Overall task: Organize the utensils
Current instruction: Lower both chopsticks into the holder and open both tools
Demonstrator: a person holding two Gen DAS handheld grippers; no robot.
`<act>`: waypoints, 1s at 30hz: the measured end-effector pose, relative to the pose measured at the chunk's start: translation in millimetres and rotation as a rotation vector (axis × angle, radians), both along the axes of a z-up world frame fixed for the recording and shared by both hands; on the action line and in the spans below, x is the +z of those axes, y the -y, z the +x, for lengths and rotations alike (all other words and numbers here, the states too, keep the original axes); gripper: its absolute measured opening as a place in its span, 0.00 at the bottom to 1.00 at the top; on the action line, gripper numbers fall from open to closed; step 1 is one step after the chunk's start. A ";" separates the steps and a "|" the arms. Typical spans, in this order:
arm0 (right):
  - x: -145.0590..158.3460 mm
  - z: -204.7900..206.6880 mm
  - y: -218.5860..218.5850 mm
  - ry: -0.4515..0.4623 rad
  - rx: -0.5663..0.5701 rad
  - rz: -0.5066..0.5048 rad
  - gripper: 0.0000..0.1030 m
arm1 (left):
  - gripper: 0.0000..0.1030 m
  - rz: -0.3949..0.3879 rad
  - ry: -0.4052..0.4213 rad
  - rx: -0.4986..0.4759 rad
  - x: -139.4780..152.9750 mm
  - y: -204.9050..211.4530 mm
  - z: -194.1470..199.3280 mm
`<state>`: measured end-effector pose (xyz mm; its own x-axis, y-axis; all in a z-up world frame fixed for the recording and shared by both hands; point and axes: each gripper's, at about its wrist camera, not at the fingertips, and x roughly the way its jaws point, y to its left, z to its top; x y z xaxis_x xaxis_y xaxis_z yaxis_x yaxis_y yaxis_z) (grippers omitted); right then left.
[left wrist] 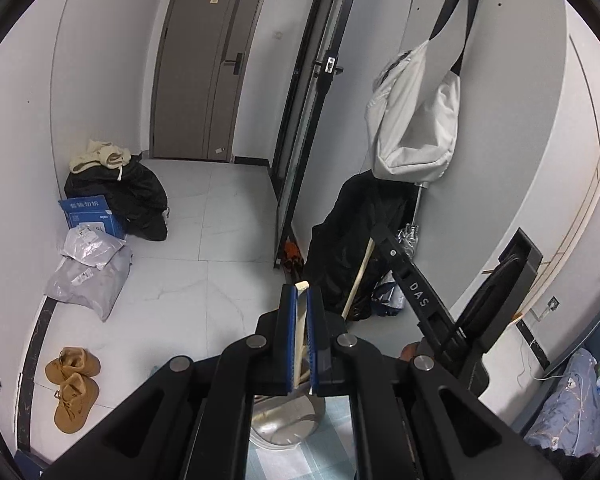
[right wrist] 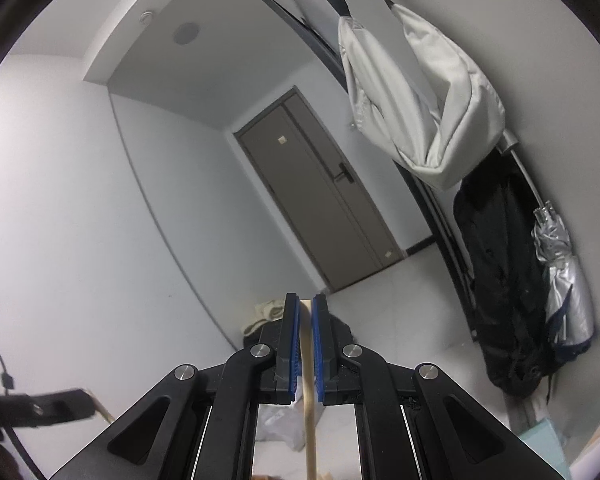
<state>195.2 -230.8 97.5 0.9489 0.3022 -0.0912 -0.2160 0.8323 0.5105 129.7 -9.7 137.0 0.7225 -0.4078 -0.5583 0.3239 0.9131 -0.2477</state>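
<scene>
In the left wrist view my left gripper (left wrist: 302,290) is shut on a thin pale wooden utensil handle (left wrist: 300,332), whose squared end pokes just past the blue pads. My right gripper (right wrist: 306,300) is shut on another pale wooden handle (right wrist: 309,400) that runs down out of view between its blue pads. The right gripper (left wrist: 380,236) also shows side-on at the right of the left wrist view, with its wooden handle (left wrist: 358,276) hanging below it. The left gripper (right wrist: 60,404) appears blurred at the lower left of the right wrist view. Both utensils' working ends are hidden.
Below the left gripper lie a shiny steel bowl (left wrist: 288,416) and a light blue checked cloth (left wrist: 336,432). Beyond are a tiled floor, a grey door (left wrist: 208,64), a hanging white bag (left wrist: 416,120), a black coat (left wrist: 348,248), brown shoes (left wrist: 72,384) and parcels (left wrist: 88,272).
</scene>
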 end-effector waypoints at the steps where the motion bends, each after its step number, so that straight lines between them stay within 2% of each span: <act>1: -2.6 3.5 -2.3 0.000 -0.006 -0.001 0.06 | 0.01 0.009 -0.001 0.001 -2.1 -0.9 2.6; 7: -20.7 13.2 -17.2 0.000 -0.070 -0.003 0.06 | 0.01 0.065 -0.012 0.006 -17.5 -7.3 19.9; 11: -28.9 16.7 -26.2 0.007 -0.079 0.007 0.06 | 0.01 0.062 -0.037 -0.011 -27.7 -9.3 28.2; 22: -48.9 10.6 -57.9 0.049 -0.033 -0.113 0.06 | 0.01 0.047 -0.085 -0.012 -44.9 -17.7 36.1; 30: -52.6 -2.5 -60.4 0.059 0.061 -0.201 0.05 | 0.01 0.039 -0.110 -0.019 -53.8 -14.6 35.8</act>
<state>192.7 -170.4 44.9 0.9347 0.3408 -0.1006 -0.2937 0.9004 0.3209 165.5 4.8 83.1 0.6487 -0.3971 -0.6493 0.3139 0.9167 -0.2471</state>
